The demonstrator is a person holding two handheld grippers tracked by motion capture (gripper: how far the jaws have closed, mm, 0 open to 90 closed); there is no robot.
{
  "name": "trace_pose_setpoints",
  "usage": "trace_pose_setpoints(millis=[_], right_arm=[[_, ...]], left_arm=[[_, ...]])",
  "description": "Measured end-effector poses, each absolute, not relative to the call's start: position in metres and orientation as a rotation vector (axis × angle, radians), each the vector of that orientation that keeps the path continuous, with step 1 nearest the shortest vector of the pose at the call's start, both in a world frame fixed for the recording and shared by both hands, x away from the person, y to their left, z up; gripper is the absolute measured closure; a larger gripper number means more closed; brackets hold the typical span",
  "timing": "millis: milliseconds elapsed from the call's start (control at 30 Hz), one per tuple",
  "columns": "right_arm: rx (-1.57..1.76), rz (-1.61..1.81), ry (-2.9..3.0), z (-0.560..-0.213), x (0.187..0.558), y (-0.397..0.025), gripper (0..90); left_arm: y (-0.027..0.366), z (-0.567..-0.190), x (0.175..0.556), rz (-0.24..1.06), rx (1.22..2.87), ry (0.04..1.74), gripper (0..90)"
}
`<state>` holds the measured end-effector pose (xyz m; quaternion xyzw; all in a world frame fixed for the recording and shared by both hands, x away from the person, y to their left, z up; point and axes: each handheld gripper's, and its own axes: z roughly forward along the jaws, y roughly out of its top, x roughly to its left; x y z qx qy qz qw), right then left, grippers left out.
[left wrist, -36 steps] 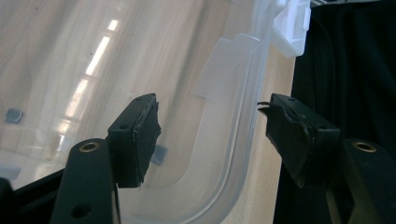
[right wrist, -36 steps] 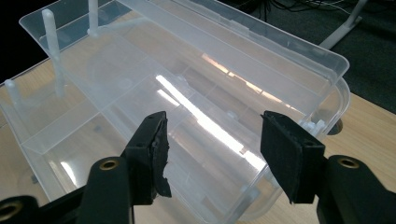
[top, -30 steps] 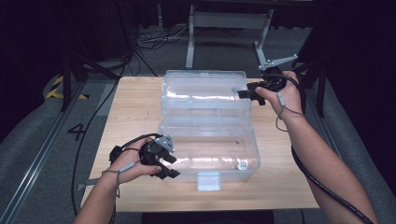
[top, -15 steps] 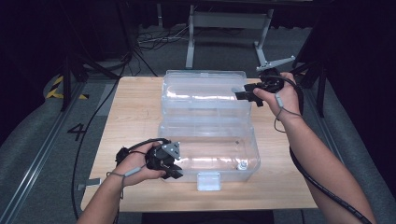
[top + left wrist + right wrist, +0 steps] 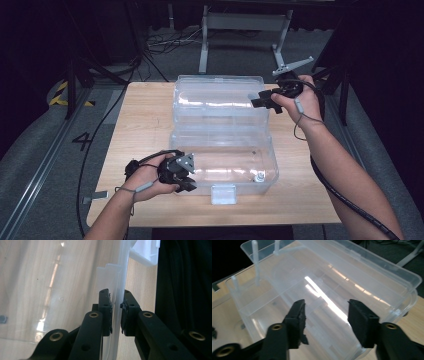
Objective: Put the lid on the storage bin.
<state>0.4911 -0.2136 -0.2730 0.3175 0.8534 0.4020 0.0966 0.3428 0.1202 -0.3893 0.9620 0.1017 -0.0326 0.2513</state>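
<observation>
On the wooden table [image 5: 145, 125], left gripper [image 5: 116, 312] fingers grasping clear box [image 5: 220, 130] wall, right gripper [image 5: 262, 101] released.

the clear box [image 5: 223, 135] is taking up mid-table; bare wood [image 5: 145, 120] is lying open left, a narrower strip right.

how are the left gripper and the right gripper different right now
The left gripper is at the near side of the clear plastic box, jaws nearly shut around its thin wall; the right gripper is at the far right by the open lid, jaws spread wide and holding nothing. The left sits low near the table; the right is held higher. Both are black and hand-held.
</observation>
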Motion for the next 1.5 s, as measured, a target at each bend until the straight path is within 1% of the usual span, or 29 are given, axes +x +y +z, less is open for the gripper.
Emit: trace_pose_setpoints(millis=[233,400,467,567,933,1167,1400,1500], right_arm=[[0.818,1.173,2.636,-0.270,0.491,-0.204,57.5],[0.754,1.158,2.681,-0.268,0.491,-0.194,57.9],[0.716,1.149,2.695,-0.269,0.492,-0.189,61.0],[0.651,1.101,2.720,-0.271,0.494,-0.182,63.4],[0.511,1.034,2.813,-0.282,0.501,-0.157,64.2],[0.451,1.012,2.847,-0.287,0.505,-0.148,67.1],[0.413,0.989,2.859,-0.291,0.506,-0.141,72.6],[0.412,0.992,2.862,-0.291,0.506,-0.140,76.9]], left_arm=[[0.117,-0.390,0.342,-0.075,2.635,0.277,80.7],[0.117,-0.392,0.342,-0.076,2.637,0.279,80.5],[0.117,-0.392,0.341,-0.071,2.637,0.281,80.5],[0.117,-0.392,0.340,-0.065,2.638,0.284,80.7],[0.117,-0.393,0.339,-0.056,2.628,0.302,80.4],[0.117,-0.393,0.339,-0.048,2.634,0.303,80.3],[0.116,-0.393,0.338,-0.050,2.639,0.309,80.2],[0.116,-0.393,0.338,-0.051,2.640,0.310,80.2]])
